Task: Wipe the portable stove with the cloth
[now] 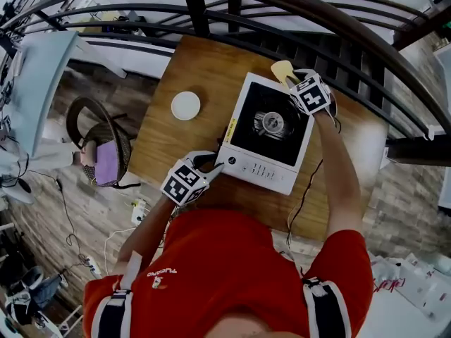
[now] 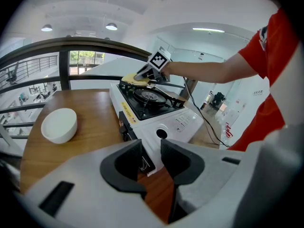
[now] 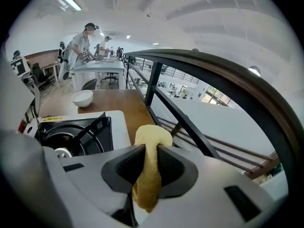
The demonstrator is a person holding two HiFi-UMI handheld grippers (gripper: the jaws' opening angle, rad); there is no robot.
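1. Two grippers working: right gripper [image 3: 151,167] is pinching cloth [image 3: 152,144] at stove's [image 1: 271,129] far edge.
2. Left gripper [image 2: 152,163], jaws narrow & empty, is sitting at stove's near-left corner.
3. Prob. needing cloth pressed flat, overlapping passes, left steadying stove.

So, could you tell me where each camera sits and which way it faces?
Head view: on the person's head, looking steeply down at the portable stove; red shirt, left gripper and right gripper show.
Left gripper view: on that gripper, open jaws facing the stove's front corner; right arm shows.
Right gripper view: on that gripper, jaws shut on the cloth, facing the railing; no body.
All share the stove and white bowl.
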